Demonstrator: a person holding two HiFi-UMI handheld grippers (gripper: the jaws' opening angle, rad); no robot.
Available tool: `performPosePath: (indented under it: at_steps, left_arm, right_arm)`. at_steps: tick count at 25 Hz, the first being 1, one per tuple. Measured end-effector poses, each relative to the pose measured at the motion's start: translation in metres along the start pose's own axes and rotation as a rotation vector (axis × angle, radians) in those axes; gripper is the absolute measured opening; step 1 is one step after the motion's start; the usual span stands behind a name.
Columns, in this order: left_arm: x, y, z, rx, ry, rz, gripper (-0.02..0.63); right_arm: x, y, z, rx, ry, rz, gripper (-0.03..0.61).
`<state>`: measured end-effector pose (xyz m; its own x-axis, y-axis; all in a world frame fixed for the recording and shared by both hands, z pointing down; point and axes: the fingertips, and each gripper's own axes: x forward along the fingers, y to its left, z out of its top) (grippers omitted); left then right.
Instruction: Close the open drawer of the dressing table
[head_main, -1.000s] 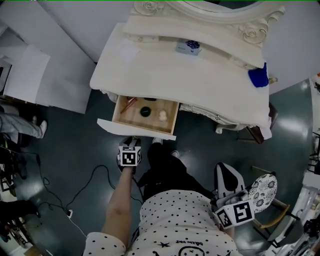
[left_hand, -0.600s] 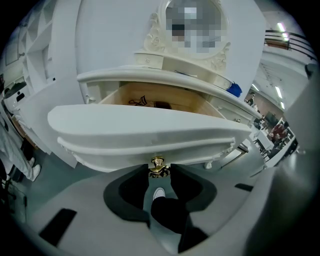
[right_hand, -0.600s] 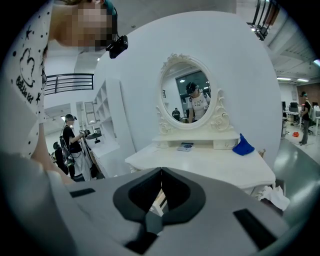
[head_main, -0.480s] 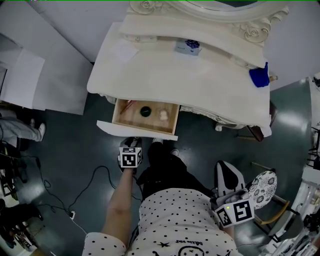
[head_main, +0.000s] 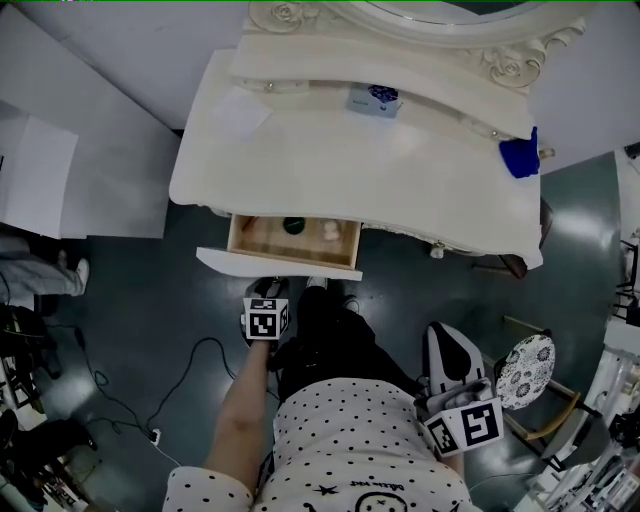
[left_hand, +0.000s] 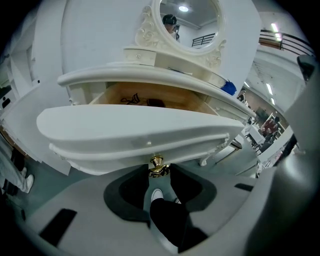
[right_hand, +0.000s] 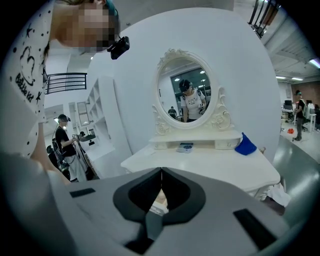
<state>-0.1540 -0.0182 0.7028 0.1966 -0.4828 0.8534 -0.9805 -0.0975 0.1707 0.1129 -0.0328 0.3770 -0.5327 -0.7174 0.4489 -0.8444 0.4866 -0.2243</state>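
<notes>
The white dressing table (head_main: 400, 170) has one wooden drawer (head_main: 262, 243) standing partly out at its front left, its white curved front (head_main: 275, 265) nearest me. A dark round item (head_main: 293, 226) and a pale item (head_main: 328, 231) lie inside. My left gripper (head_main: 268, 287) is at the drawer front. In the left gripper view its jaws close around the brass knob (left_hand: 157, 167) under that front (left_hand: 135, 130). My right gripper (head_main: 447, 345) hangs low at my right side, away from the table, shut and holding nothing (right_hand: 161, 192).
An oval mirror (right_hand: 187, 97) rises at the table's back, with a small box (head_main: 373, 99) and a blue cloth (head_main: 518, 158) on the top. A patterned stool (head_main: 525, 370) stands to my right, a cable (head_main: 190, 360) trails on the floor, and white panels (head_main: 40, 170) lean at left.
The drawer has slid further into the table, showing less of its inside. My left gripper moved forward with it. The right gripper stayed by my side.
</notes>
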Motion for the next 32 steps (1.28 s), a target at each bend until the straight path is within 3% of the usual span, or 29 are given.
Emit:
performPosePath:
  at_steps: [10, 22, 32]
  left_arm:
    - [0.014, 0.002, 0.023, 0.016, -0.01, -0.043, 0.144]
    - [0.023, 0.002, 0.034, 0.037, -0.012, -0.107, 0.144]
    - [0.031, 0.004, 0.049, 0.072, -0.015, -0.14, 0.141]
  right_arm:
    - [0.018, 0.005, 0.013, -0.002, -0.032, 0.0, 0.009]
    - [0.035, 0.021, 0.013, -0.028, 0.0, 0.005, 0.009]
    - [0.043, 0.025, 0.019, -0.03, -0.007, -0.042, 0.009]
